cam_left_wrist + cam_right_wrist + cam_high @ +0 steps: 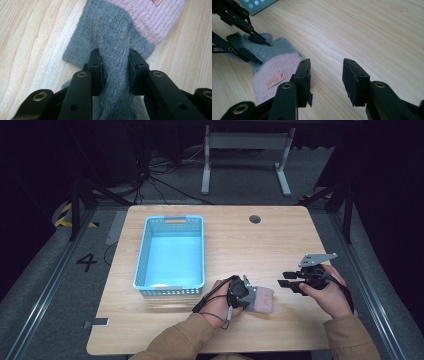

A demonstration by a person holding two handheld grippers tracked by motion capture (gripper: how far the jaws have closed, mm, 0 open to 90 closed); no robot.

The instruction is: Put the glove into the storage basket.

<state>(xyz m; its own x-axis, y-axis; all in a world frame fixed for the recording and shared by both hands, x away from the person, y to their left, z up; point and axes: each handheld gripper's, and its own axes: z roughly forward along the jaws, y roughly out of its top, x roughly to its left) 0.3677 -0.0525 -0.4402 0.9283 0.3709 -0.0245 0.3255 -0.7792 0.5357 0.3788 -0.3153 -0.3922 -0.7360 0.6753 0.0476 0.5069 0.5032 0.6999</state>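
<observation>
The left gripper [248, 292], in the high view, meets a grey-and-pink knitted glove [264, 299] lying on the table [225, 240] right of the blue basket [170, 251]. Its own view shows the pads pinching a raised grey fold [115, 65]; so thin a bite could slip when lifted. The right gripper [325, 77] stands spread and empty beside the glove's pink cuff [275, 72].

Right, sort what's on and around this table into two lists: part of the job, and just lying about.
Part of the job:
- knitted glove, grey and pink
- left gripper, pinching a grey fold of the glove
- right gripper, open beside the pink cuff
- blue basket, probably the destination

Just lying about:
- table's round cable hole
- white desk frame behind
- floor cables
</observation>
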